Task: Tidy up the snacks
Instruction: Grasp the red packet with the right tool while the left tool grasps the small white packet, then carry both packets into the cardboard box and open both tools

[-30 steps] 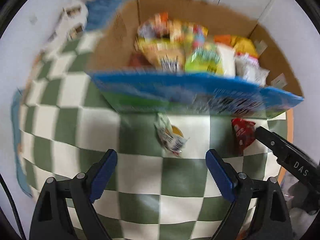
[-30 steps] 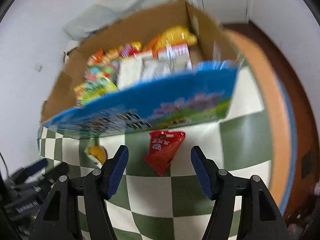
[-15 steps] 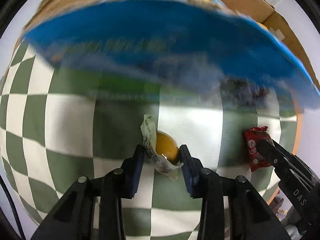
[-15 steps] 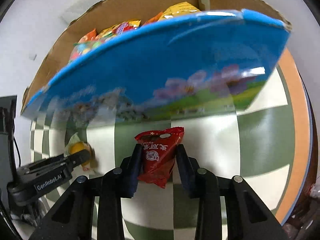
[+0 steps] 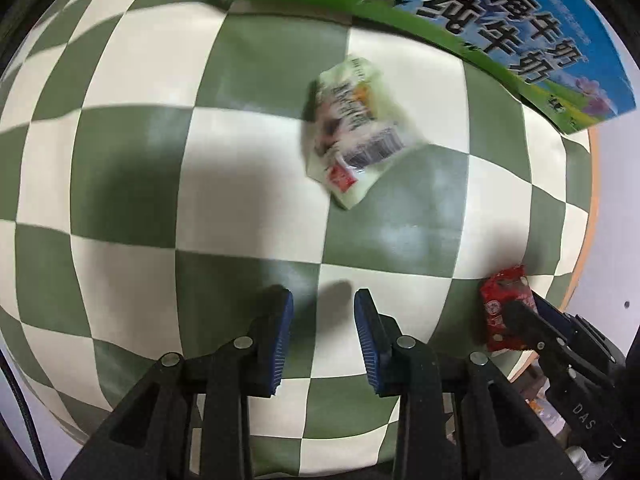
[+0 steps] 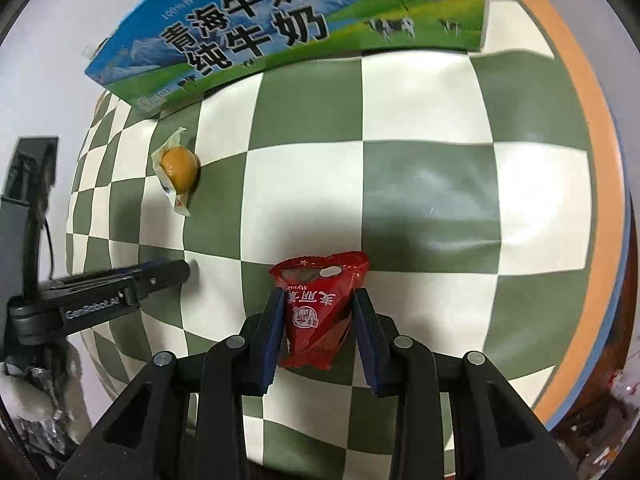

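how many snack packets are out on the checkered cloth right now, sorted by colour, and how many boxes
Red packet: 1, between the right gripper's pads.
Pale packet with a yellow snack inside: 1, lying loose; the left gripper holds nothing.
Milk box: 1.
Total: 3 things, 2 of them packets.

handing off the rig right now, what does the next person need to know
Left tongs: shut, nothing between them, above the checked cloth.
Right tongs: shut on the red packet.
The pale packet lies loose on the cloth near the blue milk box, apart from the left tongs.
Done: red packet gripped.
Left: grip the pale packet; both probably go in the box.
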Demonstrator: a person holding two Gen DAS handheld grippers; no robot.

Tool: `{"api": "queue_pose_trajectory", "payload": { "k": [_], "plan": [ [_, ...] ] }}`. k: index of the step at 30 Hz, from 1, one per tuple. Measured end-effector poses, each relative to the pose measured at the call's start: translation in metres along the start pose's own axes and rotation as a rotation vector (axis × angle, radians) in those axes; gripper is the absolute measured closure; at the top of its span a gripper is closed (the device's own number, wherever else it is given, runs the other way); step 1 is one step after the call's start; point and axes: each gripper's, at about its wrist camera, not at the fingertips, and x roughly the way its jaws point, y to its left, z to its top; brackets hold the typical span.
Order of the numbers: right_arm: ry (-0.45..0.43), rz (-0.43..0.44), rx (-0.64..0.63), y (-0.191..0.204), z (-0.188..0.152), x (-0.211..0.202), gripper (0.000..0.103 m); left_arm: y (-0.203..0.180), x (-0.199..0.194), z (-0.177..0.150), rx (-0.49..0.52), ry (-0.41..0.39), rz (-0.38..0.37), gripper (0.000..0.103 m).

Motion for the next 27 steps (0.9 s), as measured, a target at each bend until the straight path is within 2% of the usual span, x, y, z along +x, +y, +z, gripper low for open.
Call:
{"api": "queue_pose_trajectory", "payload": {
  "k": [3, 5, 7, 11, 14, 19, 20, 21, 22, 23, 27],
  "plan": [
    [-0.005, 0.003, 0.013, -0.001, 0.001, 0.0, 0.066, 0.003, -0.016, -0.002, -0.015, -0.039, -0.038, 0.062],
    [-0.009, 0.005, 0.021, -0.001, 0.004, 0.004, 0.064, 0.003, -0.033, 0.001, -0.017, -0.093, -0.034, 0.042],
    [-0.008, 0.006, 0.034, -0.004, 0.01, 0.004, 0.062, 0.001, -0.046, 0.008, -0.022, -0.139, -0.03, 0.038],
    [-0.022, 0.008, 0.056, -0.007, 0.013, 0.005, 0.062, 0.003, -0.056, 0.043, -0.082, -0.144, -0.075, 0.038],
    [-0.037, 0.006, 0.065, -0.008, 0.014, 0.005, 0.062, 0.003, -0.043, 0.077, -0.104, -0.11, -0.08, 0.038],
    [-0.04, -0.003, 0.061, -0.009, 0.015, 0.001, 0.062, -0.015, -0.009, 0.1, -0.043, -0.026, -0.042, 0.038],
    [-0.039, -0.006, 0.058, -0.009, 0.016, 0.001, 0.062, -0.019, -0.005, 0.108, -0.026, -0.028, -0.025, 0.042],
    [-0.038, -0.01, 0.054, -0.009, 0.016, 0.0, 0.062, -0.024, -0.001, 0.107, 0.006, -0.029, 0.009, 0.051],
    [-0.041, -0.011, 0.054, -0.008, 0.016, 0.0, 0.062, -0.026, 0.001, 0.106, 0.026, -0.023, 0.025, 0.069],
    [-0.041, -0.014, 0.05, -0.007, 0.017, 0.0, 0.062, -0.029, 0.004, 0.103, 0.047, -0.001, 0.041, 0.07],
    [-0.049, -0.027, 0.023, 0.001, 0.016, 0.0, 0.062, -0.03, 0.005, 0.074, 0.071, -0.007, 0.054, 0.071]
  ]
}}
